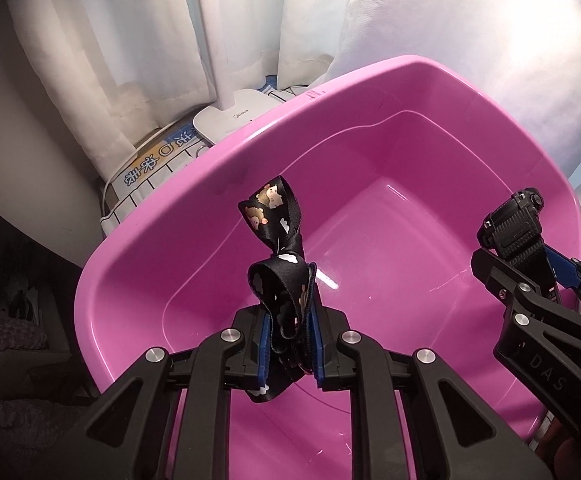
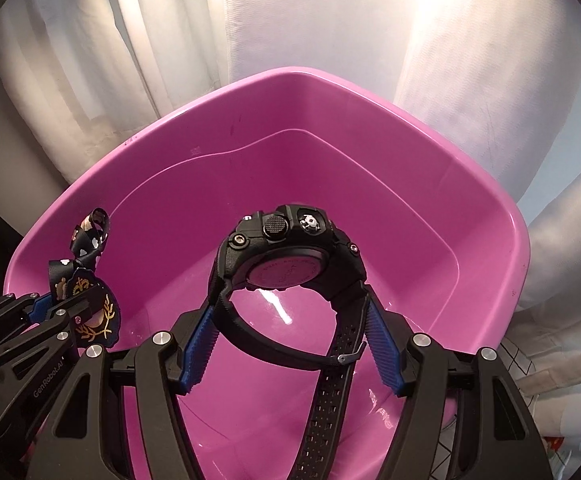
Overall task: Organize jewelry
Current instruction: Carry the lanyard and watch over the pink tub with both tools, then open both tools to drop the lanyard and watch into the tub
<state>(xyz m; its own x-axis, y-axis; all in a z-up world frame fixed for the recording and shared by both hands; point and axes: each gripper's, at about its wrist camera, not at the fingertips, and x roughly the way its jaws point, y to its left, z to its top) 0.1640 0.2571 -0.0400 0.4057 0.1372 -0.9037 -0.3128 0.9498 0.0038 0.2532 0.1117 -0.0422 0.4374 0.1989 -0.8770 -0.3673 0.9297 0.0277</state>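
A pink plastic basin [image 1: 218, 184] fills both views [image 2: 486, 208], empty inside. My left gripper [image 1: 288, 320] is shut on a black cartoon-print lanyard [image 1: 278, 240], held above the basin's near left part. In the right wrist view the left gripper [image 2: 56, 308] shows the lanyard [image 2: 90, 236] with a dark badge with gold sprigs [image 2: 98, 320] hanging from it. My right gripper [image 2: 290, 316] is shut on a black sports watch [image 2: 286, 252], its strap between the blue pads, above the basin. The watch also shows at the right of the left wrist view [image 1: 514, 224].
White curtains [image 1: 110, 40] hang behind the basin. A white appliance base [image 1: 234, 116] and a printed carton [image 1: 150, 164] stand on the floor at the back left. White fabric [image 2: 550, 260] lies along the right side.
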